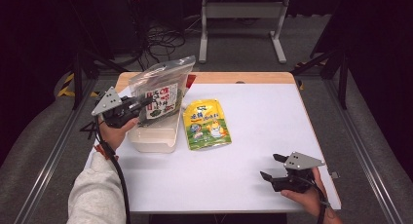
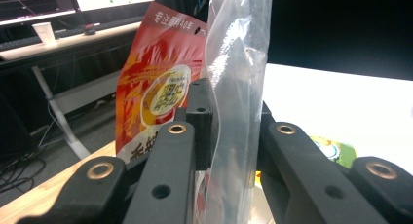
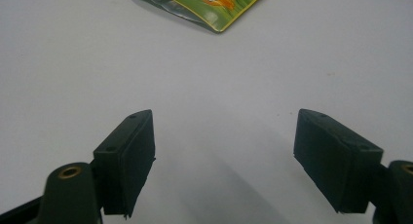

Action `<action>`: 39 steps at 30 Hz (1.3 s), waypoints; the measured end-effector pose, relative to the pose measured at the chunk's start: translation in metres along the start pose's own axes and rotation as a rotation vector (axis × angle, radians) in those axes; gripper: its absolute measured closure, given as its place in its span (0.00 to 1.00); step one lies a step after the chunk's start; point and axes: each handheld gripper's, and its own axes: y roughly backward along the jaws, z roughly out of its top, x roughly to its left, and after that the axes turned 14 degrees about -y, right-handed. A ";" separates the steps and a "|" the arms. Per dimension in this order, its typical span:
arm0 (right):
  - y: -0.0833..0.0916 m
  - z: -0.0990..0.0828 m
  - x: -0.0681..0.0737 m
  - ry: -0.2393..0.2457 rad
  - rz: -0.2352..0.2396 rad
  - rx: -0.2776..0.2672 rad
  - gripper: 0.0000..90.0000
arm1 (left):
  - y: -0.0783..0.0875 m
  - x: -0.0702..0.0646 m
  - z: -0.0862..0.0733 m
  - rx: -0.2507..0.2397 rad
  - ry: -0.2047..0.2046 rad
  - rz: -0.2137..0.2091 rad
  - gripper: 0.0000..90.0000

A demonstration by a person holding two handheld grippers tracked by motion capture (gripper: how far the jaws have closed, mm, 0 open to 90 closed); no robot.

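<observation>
High view: your left gripper clamps the clear snack bag above the white tub.
Lower it in upright; your right gripper rests agape, empty.

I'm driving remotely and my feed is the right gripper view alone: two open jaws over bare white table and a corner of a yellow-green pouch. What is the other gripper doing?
Observer: The left gripper is shut on a clear plastic bag with a printed packet inside, held up above a white tray.
Operator: Anything else near that bag?
Observer: Yes, the left gripper view shows a red snack pouch standing just behind it.
Operator: And the yellow-green pouch, is it whole?
Observer: The high view shows the yellow-green pouch lying flat on the table, right of the tray, untouched.
</observation>
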 end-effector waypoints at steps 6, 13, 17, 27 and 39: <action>-0.003 0.002 0.001 0.000 0.009 0.005 0.25 | 0.001 0.001 -0.006 -0.006 0.019 -0.008 0.89; -0.007 0.003 0.002 0.008 0.019 0.012 0.25 | 0.001 0.001 -0.015 0.015 0.055 -0.001 0.85; -0.008 0.005 0.000 0.007 0.026 0.010 0.25 | 0.003 0.002 -0.024 0.153 0.025 0.028 0.72; -0.014 0.010 0.003 0.024 0.046 0.015 0.25 | 0.012 0.002 -0.032 0.264 -0.026 -0.031 0.81; -0.018 0.009 0.003 0.014 0.062 0.028 0.25 | 0.007 0.000 -0.037 0.266 -0.044 0.007 0.82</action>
